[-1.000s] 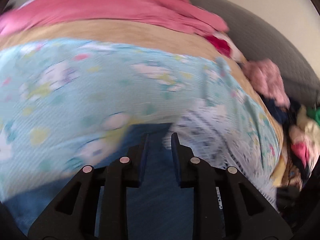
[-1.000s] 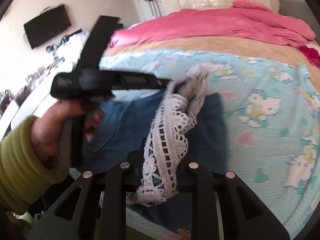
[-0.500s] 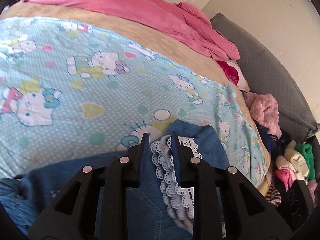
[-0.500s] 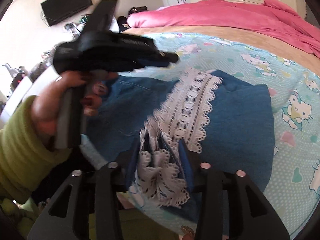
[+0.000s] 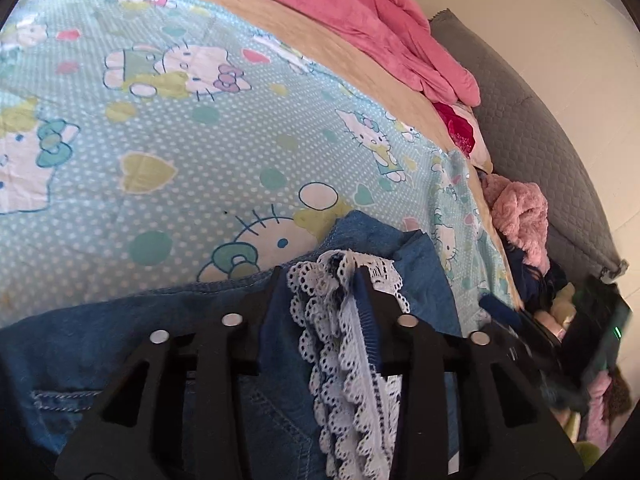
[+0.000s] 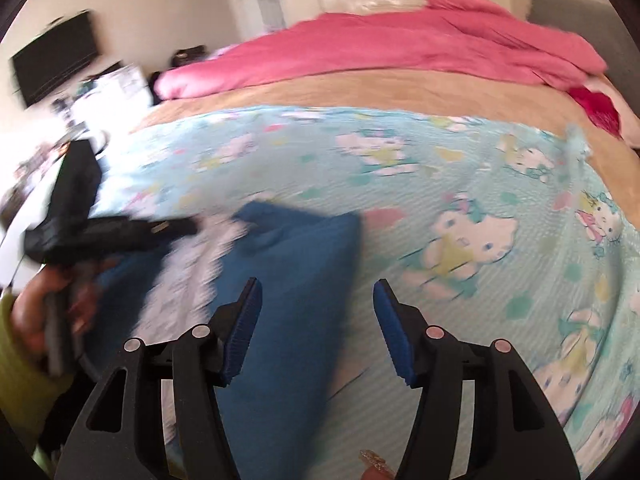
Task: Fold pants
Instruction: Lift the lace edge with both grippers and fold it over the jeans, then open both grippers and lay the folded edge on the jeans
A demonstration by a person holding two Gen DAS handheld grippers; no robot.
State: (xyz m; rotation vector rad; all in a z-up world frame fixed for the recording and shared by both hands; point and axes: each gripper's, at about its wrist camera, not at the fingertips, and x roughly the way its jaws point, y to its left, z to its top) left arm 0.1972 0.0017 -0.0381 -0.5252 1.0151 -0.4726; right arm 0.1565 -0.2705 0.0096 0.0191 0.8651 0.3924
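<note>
Blue denim pants (image 5: 120, 340) with a white lace trim (image 5: 340, 340) lie on the cartoon-print sheet near the bed's front edge. My left gripper (image 5: 318, 276) sits low on them; its jaws are opening, and the lace and a denim fold lie loose between its fingers. In the blurred right wrist view, my right gripper (image 6: 316, 284) hovers over the pants (image 6: 300, 260). Its jaws are opening wide with nothing between the pads. To its left a hand in a green sleeve holds the left gripper (image 6: 120, 232) beside the lace (image 6: 188, 272).
A light blue cartoon-cat sheet (image 5: 180, 140) covers the bed, with a pink duvet (image 6: 400, 48) bunched at the far side. A grey headboard (image 5: 532, 128) and a pile of clothes (image 5: 520, 212) lie to the right. A black screen (image 6: 52, 60) hangs on the left wall.
The right gripper let go of the lace trim, opened wide and swung to the right. The left gripper's jaws widened around the lace as it sank closer to the pants.
</note>
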